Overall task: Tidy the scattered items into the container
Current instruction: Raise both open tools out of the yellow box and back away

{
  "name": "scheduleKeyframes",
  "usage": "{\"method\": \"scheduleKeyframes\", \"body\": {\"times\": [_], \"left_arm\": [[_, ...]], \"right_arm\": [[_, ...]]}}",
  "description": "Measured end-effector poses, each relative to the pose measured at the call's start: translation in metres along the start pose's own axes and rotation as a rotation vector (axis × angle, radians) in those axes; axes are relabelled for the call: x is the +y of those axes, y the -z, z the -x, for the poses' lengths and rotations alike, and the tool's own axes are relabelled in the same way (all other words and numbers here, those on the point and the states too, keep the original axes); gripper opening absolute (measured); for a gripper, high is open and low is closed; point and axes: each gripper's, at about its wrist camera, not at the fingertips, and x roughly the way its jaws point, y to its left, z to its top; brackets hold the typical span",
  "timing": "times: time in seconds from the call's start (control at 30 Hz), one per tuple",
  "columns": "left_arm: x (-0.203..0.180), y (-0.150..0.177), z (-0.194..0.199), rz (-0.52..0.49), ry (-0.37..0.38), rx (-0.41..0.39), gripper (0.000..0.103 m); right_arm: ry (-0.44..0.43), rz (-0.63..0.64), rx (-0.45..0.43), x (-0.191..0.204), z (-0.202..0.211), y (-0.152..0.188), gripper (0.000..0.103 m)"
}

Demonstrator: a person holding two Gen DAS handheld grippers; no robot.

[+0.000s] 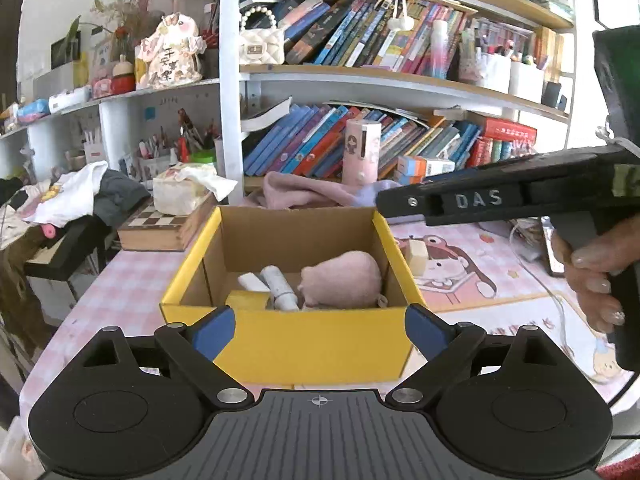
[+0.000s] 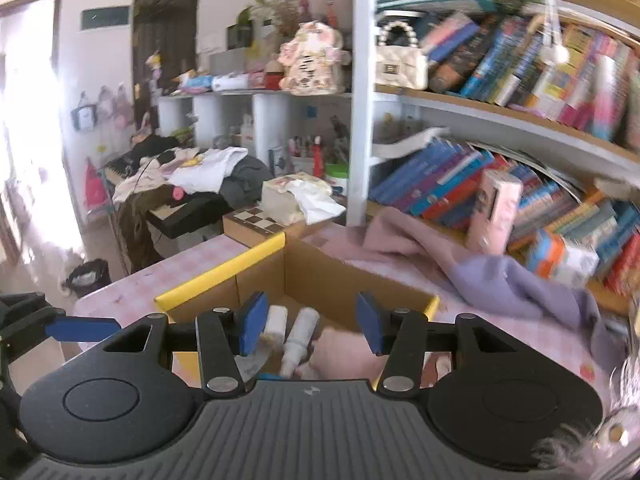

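Observation:
A yellow cardboard box (image 1: 304,344) stands on the pink desk. Inside lie a pink pouch (image 1: 344,280), two white tubes (image 1: 280,284) and a yellow item (image 1: 248,300). My left gripper (image 1: 320,330) is open and empty, just in front of the box's near wall. My right gripper (image 2: 312,322) is open and empty, hovering over the box (image 2: 224,272) above the white tubes (image 2: 298,336) and the pink pouch (image 2: 344,354). The right gripper's body (image 1: 500,200) shows from the side at the right of the left wrist view. A small beige block (image 1: 418,258) lies on the desk right of the box.
A chessboard box (image 1: 160,224) with a tissue pack sits behind the box on the left. A pink cloth (image 2: 460,264) and a pink cylinder (image 1: 360,152) lie by the bookshelf (image 1: 400,80). A white cable (image 1: 556,300) runs across the cartoon desk mat.

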Motion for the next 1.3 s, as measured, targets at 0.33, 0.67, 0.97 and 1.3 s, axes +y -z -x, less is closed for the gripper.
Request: {"method": "scheduleKeyframes", "body": {"times": [0.33, 0.67, 0.97, 1.3], "left_arm": [[-0.013, 0.029, 0.035, -0.070, -0.006, -0.009, 0.094], [-0.012, 0.046, 0.058, -0.114, -0.013, -0.001, 0.094], [-0.002, 0.063, 0.054, -0.049, 0.015, 0.086, 0.094], [-0.006, 0.076, 0.049, -0.027, 0.039, 0.143, 0.094]], "right_arm": [[0.087, -0.066, 0.008, 0.020, 0.062, 0.043, 0.047], [0.176, -0.060, 0.004, 0.045, 0.097, 0.077, 0.046], [0.189, -0.091, 0.084, 0.061, 0.098, 0.106, 0.046], [0.206, -0.039, 0.153, 0.077, 0.097, 0.124, 0.047]]}}
